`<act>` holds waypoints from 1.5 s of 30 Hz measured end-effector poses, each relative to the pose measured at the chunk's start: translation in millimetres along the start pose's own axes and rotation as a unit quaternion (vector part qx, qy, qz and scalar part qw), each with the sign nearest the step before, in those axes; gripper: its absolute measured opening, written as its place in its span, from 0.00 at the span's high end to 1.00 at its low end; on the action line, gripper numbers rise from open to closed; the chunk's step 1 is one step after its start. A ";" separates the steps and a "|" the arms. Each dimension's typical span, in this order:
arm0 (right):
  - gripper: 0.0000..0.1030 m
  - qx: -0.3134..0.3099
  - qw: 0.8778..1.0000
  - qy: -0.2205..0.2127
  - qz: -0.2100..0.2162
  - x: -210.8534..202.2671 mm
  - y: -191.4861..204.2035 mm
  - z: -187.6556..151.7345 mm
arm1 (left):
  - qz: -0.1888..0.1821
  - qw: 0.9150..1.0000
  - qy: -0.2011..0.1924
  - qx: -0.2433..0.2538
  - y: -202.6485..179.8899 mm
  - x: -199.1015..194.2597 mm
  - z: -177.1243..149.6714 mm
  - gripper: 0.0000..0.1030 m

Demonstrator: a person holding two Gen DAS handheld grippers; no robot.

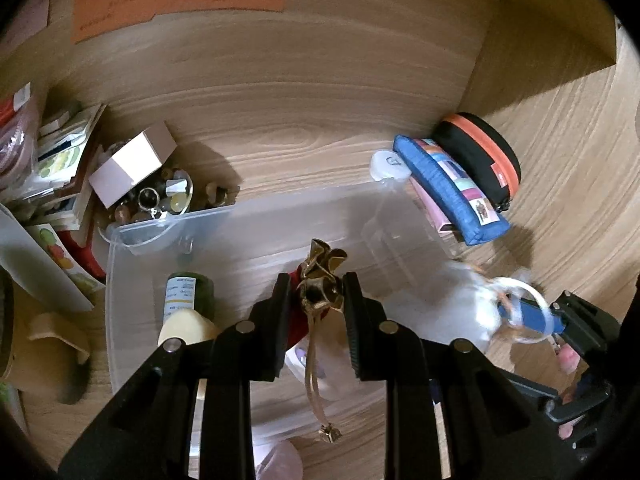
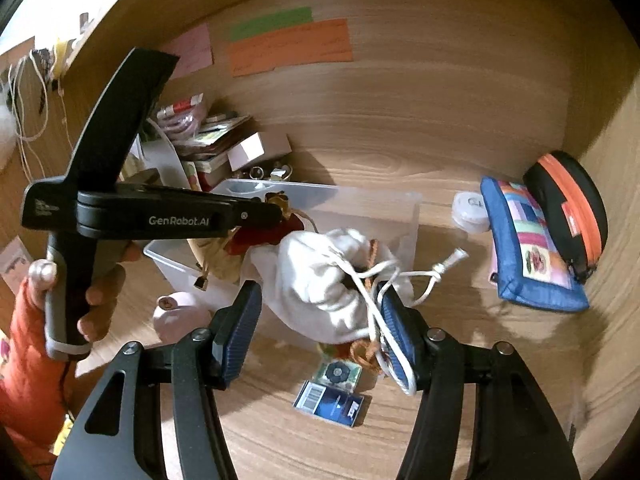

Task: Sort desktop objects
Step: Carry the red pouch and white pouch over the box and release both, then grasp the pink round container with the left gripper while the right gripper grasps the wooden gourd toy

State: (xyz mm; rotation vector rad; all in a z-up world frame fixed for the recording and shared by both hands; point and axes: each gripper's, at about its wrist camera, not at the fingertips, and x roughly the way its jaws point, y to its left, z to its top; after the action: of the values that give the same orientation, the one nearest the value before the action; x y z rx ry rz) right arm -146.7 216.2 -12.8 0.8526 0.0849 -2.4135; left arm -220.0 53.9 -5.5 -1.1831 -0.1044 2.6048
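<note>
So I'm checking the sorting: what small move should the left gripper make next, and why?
Probably open the left gripper. It is shut on the gold-topped red pouch, which already hangs over the clear plastic bin, so letting go should drop it inside.

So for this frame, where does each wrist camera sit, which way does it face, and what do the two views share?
Left wrist: behind the left gripper, looking down into the clear bin; its black fingers pinch a gold-topped red pouch.
Right wrist: behind the right gripper, looking down at the desk; jaws apart around a white drawstring bag; a hand in an orange sleeve grips the left tool.
Shared: bin, both pouches, blue pencil case, orange note.
</note>
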 end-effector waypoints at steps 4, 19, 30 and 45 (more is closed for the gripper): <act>0.47 0.020 1.000 0.001 0.010 -6.0 -5.2 -3.3 | -0.004 1.000 -0.005 0.004 -2.6 -5.7 0.4 0.78; 0.47 0.021 1.000 0.000 0.002 -24.4 -5.2 -19.0 | 0.004 0.999 -0.034 0.020 -11.4 -41.3 -0.8 0.70; 0.47 0.018 1.000 -0.002 -0.021 -32.6 -5.8 -30.8 | 0.009 0.998 -0.063 0.018 -7.7 -69.8 -6.7 0.47; 0.47 0.071 0.997 0.015 -0.041 -4.5 -4.9 -37.8 | 0.066 0.997 -0.045 -0.004 32.1 -91.3 -82.9 0.35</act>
State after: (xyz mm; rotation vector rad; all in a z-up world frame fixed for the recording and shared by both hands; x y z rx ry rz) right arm -125.4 231.7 -40.8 0.9654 -0.0409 -2.5081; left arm -108.0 -6.5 0.3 -1.1105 -0.0559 2.7750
